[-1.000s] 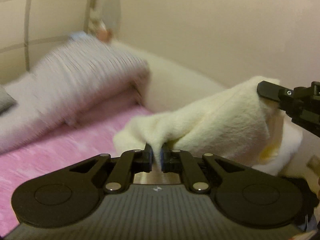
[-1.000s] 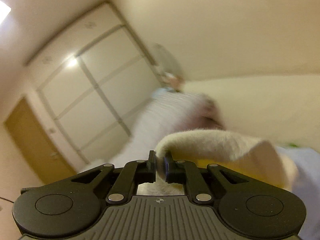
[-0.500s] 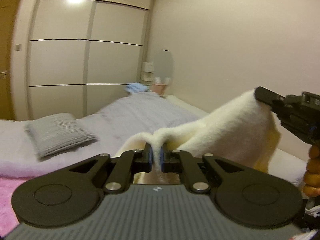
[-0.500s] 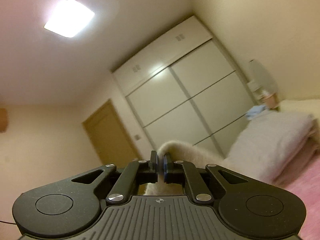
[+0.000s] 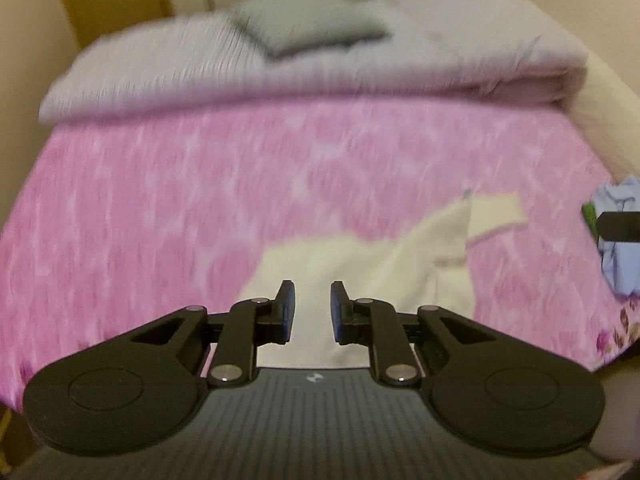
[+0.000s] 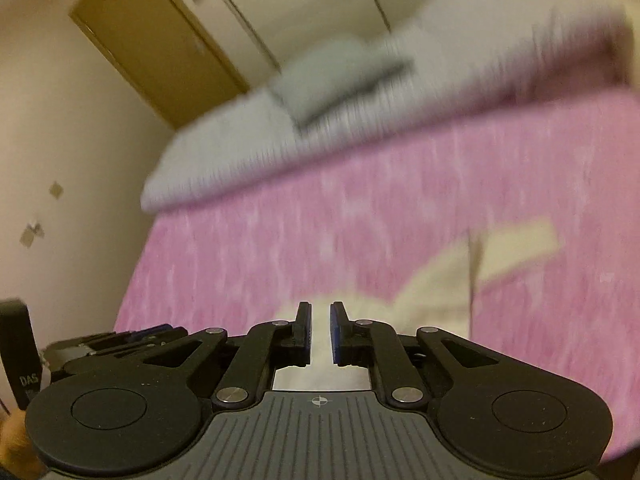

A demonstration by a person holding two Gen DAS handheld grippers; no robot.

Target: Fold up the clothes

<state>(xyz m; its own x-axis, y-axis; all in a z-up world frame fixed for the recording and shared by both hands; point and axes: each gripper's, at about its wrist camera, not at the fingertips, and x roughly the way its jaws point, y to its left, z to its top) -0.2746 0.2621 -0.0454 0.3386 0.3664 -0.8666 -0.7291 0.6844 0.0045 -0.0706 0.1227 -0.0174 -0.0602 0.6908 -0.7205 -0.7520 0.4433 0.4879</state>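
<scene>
We are looking down over a bed covered by a pink sheet [image 5: 168, 208], which is stretching ahead of both grippers to a grey duvet [image 5: 168, 76] bunched along the far side, with one grey pillow [image 5: 308, 28] lying on top of it. Beyond that, a brown door [image 6: 160, 44] and pale wardrobe panels are closing off the room. One cream garment [image 5: 360, 264] is lying flat on the sheet just ahead of the left gripper [image 5: 311, 308], a sleeve reaching away to the right; we are seeing its jaws standing apart with nothing between them. The right gripper [image 6: 320, 330] is hovering over the same garment [image 6: 432, 284], its jaws parted by a narrower gap, also empty. A blue cloth [image 5: 618, 236] is sitting far right, at the bed's edge. Left of the garment, the sheet is lying bare and wide. Both views are blurring.
</scene>
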